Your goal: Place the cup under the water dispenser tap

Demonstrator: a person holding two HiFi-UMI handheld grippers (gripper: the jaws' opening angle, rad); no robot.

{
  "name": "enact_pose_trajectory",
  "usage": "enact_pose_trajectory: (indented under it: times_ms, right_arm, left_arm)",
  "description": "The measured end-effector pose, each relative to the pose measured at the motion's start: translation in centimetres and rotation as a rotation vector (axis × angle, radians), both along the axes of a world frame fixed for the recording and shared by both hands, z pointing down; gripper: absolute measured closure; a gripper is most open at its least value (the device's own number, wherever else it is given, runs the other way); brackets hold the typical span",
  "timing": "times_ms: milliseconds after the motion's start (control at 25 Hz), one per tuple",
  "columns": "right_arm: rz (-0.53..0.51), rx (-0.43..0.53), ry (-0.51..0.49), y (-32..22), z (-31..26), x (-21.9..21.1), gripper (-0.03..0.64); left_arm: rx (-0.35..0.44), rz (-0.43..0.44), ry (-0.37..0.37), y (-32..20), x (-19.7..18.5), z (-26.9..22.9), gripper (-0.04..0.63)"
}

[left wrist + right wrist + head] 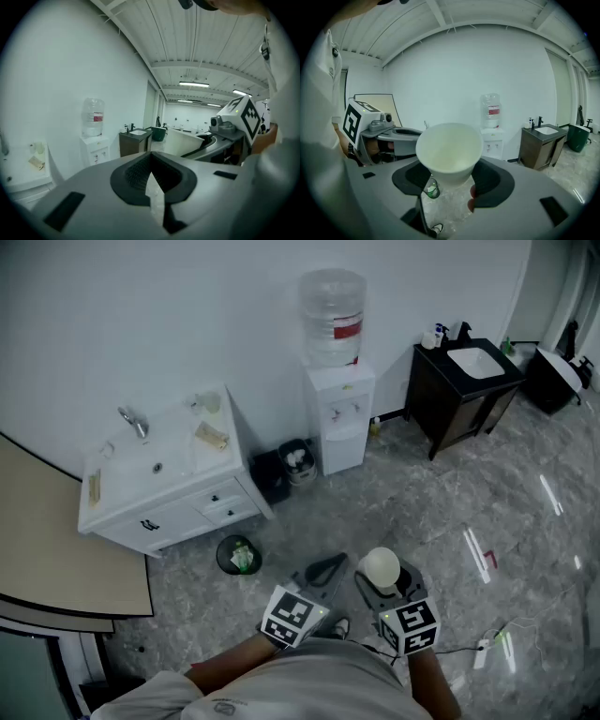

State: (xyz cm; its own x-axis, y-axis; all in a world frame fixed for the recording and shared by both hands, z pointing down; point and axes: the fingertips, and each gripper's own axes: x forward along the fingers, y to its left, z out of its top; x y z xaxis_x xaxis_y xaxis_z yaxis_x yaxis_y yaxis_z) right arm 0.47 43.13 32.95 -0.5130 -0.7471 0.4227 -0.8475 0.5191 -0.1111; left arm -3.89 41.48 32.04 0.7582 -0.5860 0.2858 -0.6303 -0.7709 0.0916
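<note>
A white paper cup stands upright and empty between the jaws of my right gripper, which is shut on its lower body. My left gripper is held beside it on the left, shut with nothing in it. The white water dispenser, with a clear bottle on top, stands against the far wall, some way ahead of both grippers. Its taps sit in the recess on its front.
A white sink cabinet stands left of the dispenser, and a dark vanity to its right. Two black bins sit between the cabinet and the dispenser. A round green-lined bucket is on the floor near my left gripper. A power strip lies right.
</note>
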Motion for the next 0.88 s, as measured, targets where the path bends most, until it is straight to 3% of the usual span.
enact_pose_trajectory:
  times_ms: [520, 880]
  right_arm:
    - [-0.016, 0.016, -0.019, 1.1, 0.3, 2.9, 0.337]
    - [-0.012, 0.037, -0.031, -3.1, 0.4, 3.1, 0.337]
  left_arm:
    - [0.000, -0.035, 0.017, 1.2, 2.6, 0.4, 0.591]
    - [-0.020, -0.039, 0.006, -2.1, 2.7, 1.2, 0.591]
